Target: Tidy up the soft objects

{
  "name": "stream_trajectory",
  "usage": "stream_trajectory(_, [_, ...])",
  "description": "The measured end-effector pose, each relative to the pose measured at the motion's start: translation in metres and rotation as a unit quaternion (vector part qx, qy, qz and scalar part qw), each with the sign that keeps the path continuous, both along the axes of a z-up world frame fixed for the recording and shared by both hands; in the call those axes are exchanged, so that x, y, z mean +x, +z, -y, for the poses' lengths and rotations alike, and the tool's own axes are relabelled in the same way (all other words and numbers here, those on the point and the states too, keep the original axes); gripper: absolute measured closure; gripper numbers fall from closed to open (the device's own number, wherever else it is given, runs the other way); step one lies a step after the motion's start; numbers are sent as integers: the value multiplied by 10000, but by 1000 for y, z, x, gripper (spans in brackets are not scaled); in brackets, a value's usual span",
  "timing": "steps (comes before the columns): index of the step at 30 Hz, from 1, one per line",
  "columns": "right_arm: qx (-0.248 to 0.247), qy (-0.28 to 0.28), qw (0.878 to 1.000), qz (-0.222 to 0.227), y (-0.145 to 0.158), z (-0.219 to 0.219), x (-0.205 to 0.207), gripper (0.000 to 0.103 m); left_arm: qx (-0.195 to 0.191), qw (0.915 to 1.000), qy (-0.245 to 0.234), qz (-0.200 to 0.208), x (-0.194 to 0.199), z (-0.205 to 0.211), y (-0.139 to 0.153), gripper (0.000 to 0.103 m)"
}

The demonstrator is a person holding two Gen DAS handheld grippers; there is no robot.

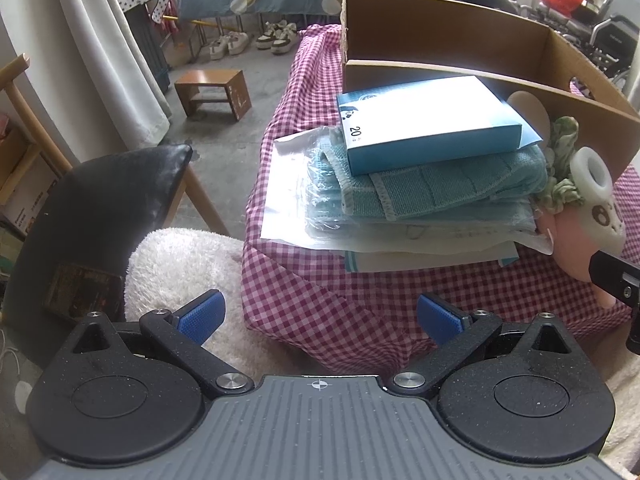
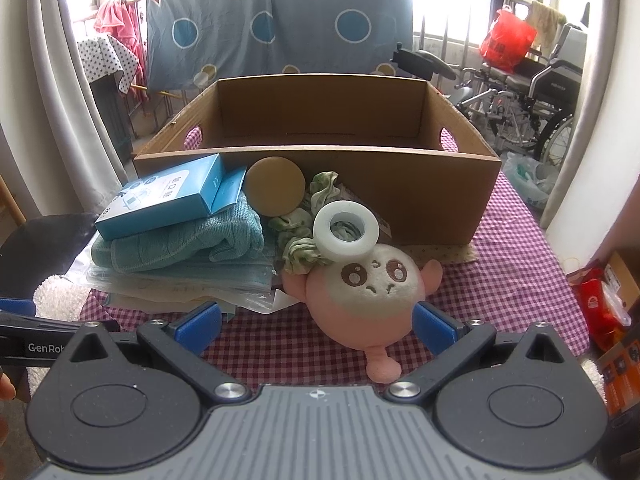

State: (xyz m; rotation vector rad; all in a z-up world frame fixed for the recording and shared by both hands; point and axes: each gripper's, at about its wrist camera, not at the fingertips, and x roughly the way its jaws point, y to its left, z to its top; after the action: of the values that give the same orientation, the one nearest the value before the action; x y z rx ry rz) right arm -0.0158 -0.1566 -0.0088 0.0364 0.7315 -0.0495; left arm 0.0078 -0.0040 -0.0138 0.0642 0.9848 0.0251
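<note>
A pink and white plush toy lies on the checked tablecloth in front of an open cardboard box. A white tape roll rests on it, beside a green scrunchie and a tan round puff. To the left, a blue box tops a folded teal cloth on plastic packets. My right gripper is open, its fingers either side of the plush. My left gripper is open and empty, low before the table's left corner; the stack is ahead of it.
A black chair back and a white fluffy cushion stand left of the table. A small wooden stool sits on the floor beyond. Wheelchairs are at the back right. Red packages lie to the right.
</note>
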Motion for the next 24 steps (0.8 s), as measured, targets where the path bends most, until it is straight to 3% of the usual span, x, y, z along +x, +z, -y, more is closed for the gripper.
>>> stream_trajectory(24, [-15, 47, 9999, -88, -3, -2, 5, 0, 7, 10000, 0, -38, 4, 0, -2, 0])
